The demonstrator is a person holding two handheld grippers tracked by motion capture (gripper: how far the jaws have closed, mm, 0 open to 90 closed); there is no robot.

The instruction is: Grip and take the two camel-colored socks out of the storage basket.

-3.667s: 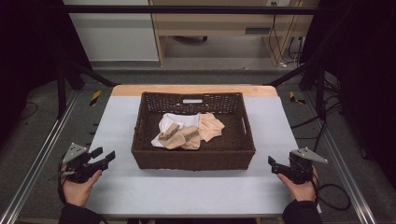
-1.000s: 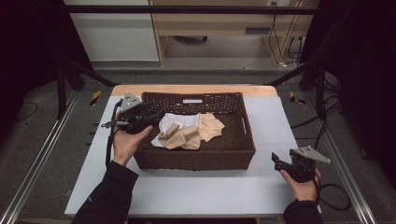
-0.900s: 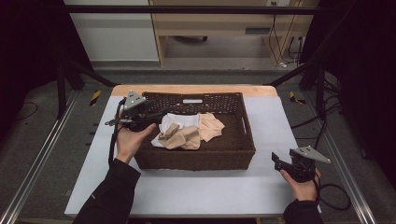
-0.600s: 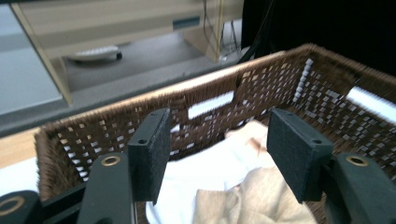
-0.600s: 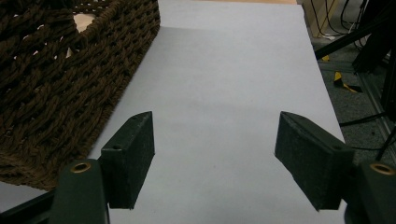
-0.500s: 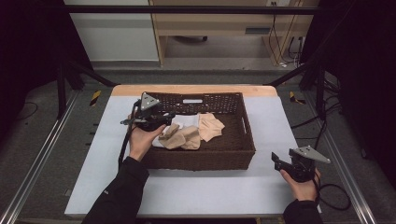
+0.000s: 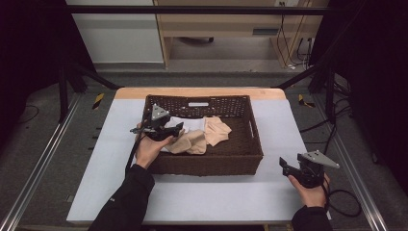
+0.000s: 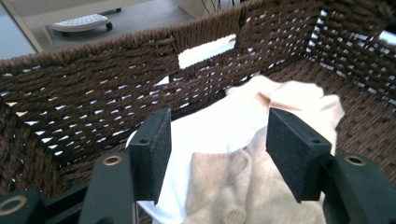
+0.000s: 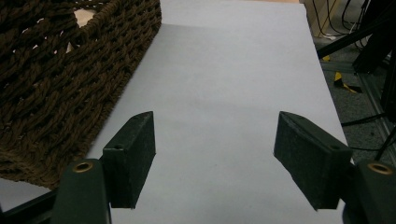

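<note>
Your left gripper (image 8: pixel 217 154), jaws apart, hangs inside the wicker basket (image 7: pixel 240 163) just above the beige and white cloths (image 8: pixel 243 186); your right gripper (image 9: pixel 219 163), also spread wide, rests over the bare table (image 9: pixel 224 84) beside it.

No readable text, labels, brands or numbers anywhere.
</note>
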